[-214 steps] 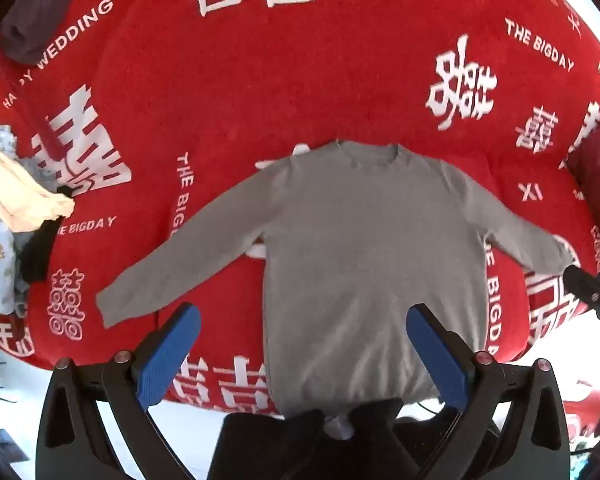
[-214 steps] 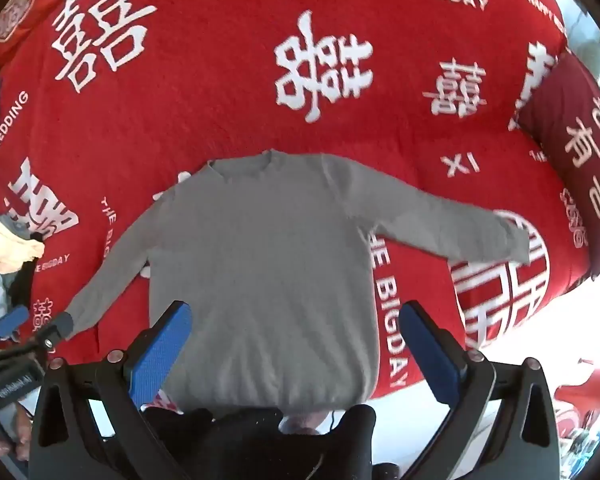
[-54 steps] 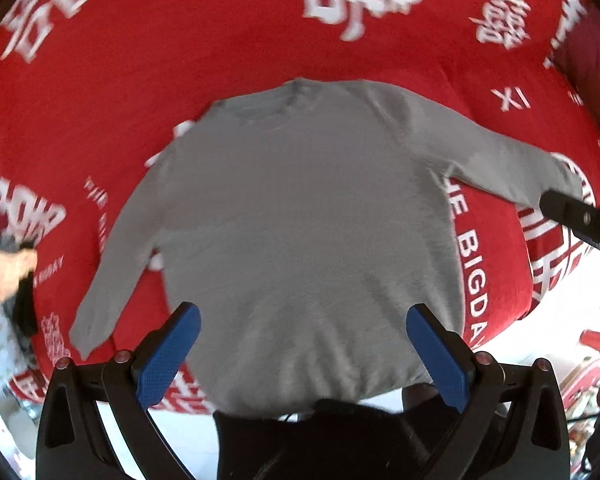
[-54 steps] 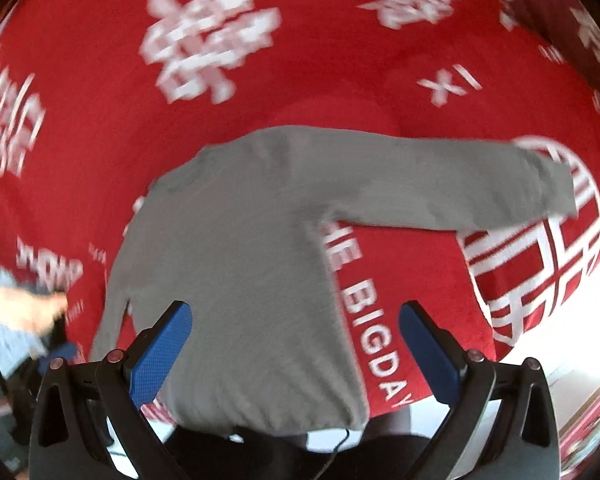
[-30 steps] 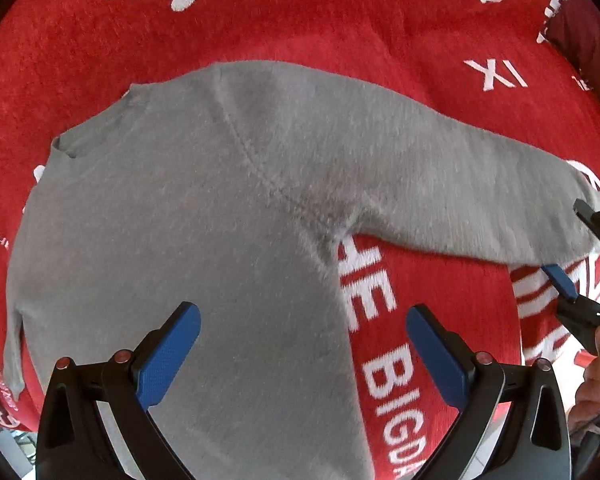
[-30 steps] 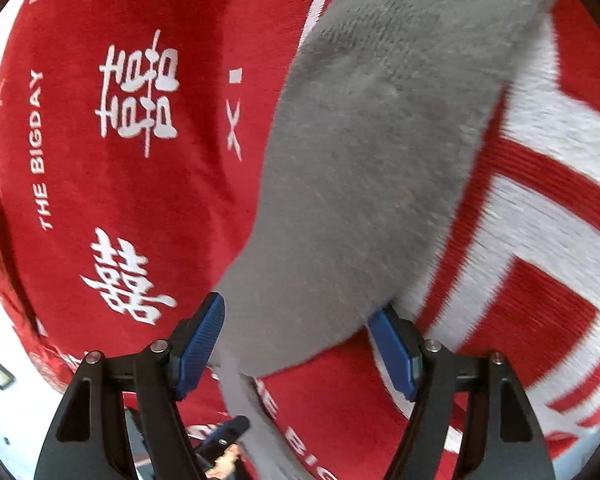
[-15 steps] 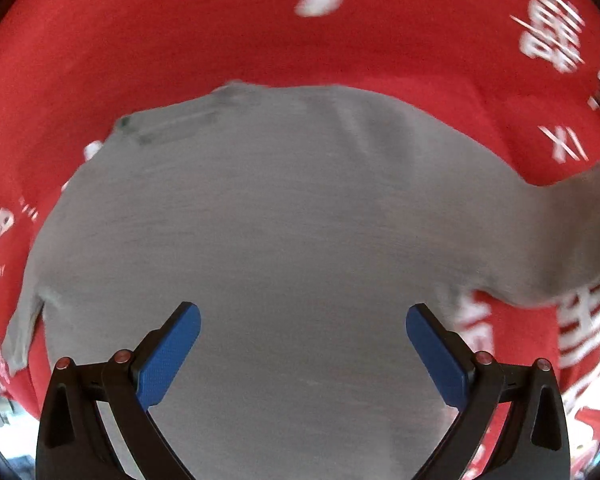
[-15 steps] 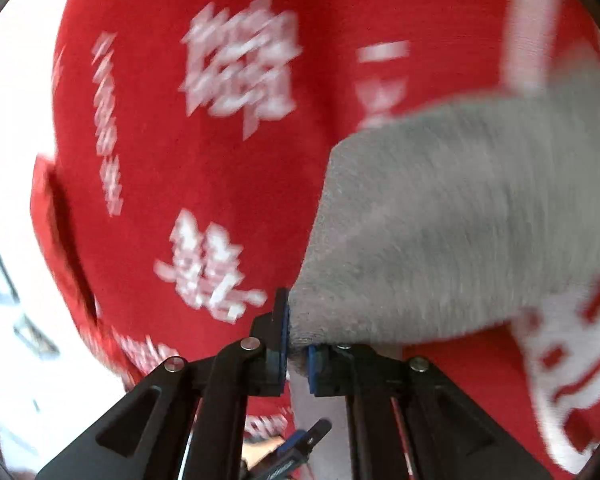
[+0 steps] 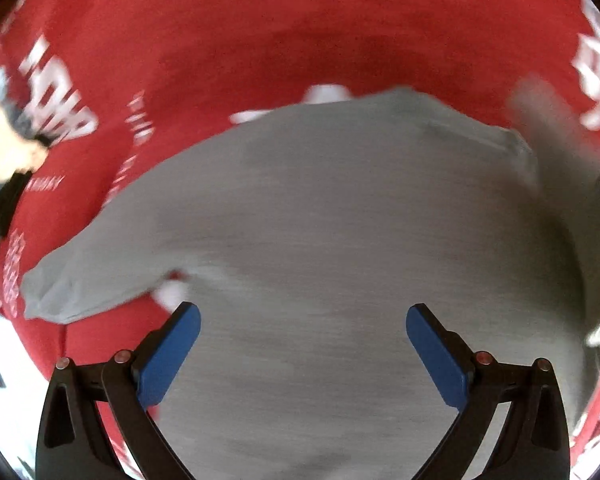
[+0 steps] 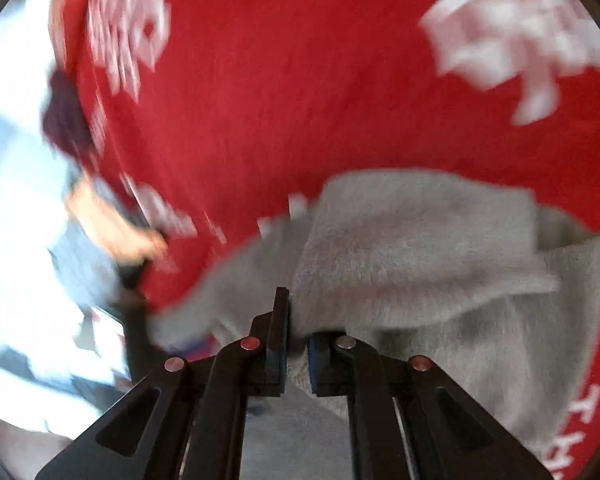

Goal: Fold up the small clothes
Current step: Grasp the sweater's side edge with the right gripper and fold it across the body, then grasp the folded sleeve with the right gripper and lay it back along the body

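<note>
A grey long-sleeved sweater (image 9: 340, 220) lies flat on the red blanket. My left gripper (image 9: 303, 316) hovers open above its body with nothing between the blue pads. The sweater's left sleeve (image 9: 80, 276) stretches out to the left. At the right edge of the left wrist view the other sleeve (image 9: 556, 132) appears raised and blurred. In the right wrist view, my right gripper (image 10: 298, 332) is shut on that sleeve (image 10: 412, 248) near its cuff. The sleeve is lifted and doubled back across the sweater's body (image 10: 500, 352).
The red blanket (image 9: 260, 40) with white lettering covers the whole bed. A pile of other clothes (image 9: 0, 140) sits at its left edge, blurred in the right wrist view as the pile (image 10: 100, 220). Bright floor lies beyond the bed's left edge (image 10: 20, 320).
The right gripper closed on the sleeve's end, then lifted it and swung it over the sweater's body. The left gripper, still open, swept left across the sweater, bringing the other sleeve into view.
</note>
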The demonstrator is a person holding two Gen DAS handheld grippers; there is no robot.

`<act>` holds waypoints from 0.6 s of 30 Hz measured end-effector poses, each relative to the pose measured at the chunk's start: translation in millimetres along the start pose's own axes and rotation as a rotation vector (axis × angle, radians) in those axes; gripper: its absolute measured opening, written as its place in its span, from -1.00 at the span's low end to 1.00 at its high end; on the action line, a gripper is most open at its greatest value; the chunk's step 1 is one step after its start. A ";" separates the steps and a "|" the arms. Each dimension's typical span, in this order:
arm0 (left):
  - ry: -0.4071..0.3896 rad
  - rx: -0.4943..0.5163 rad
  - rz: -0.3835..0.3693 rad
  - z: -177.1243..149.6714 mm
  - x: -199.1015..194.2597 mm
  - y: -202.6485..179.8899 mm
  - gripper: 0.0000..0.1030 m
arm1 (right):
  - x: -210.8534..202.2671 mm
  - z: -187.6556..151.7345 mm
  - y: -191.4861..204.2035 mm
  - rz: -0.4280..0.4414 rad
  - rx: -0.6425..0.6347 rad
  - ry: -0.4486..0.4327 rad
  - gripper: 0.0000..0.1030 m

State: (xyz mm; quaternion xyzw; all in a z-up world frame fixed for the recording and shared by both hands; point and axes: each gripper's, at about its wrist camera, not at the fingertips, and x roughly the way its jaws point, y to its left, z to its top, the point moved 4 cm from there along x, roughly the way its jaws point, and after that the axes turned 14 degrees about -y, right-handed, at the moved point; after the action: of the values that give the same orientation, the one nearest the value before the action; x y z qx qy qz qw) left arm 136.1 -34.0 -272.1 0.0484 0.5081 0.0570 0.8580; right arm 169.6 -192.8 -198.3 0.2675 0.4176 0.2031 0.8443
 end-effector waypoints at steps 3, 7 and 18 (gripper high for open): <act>0.020 -0.023 0.028 -7.0 12.3 36.9 1.00 | 54.8 -43.3 8.2 -0.091 -0.054 0.146 -0.72; 0.055 -0.039 0.014 -16.2 26.7 65.3 1.00 | 65.4 -63.9 4.0 -0.127 -0.040 0.150 -0.10; 0.041 -0.054 -0.066 -11.9 16.4 76.8 1.00 | 56.9 -10.5 0.7 -0.135 0.168 -0.003 -0.47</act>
State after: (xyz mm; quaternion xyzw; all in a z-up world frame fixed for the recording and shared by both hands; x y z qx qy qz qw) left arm 129.8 44.6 -281.2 0.0071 0.5253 0.0433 0.8498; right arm 193.3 -157.1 -237.2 0.3089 0.4492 0.1095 0.8311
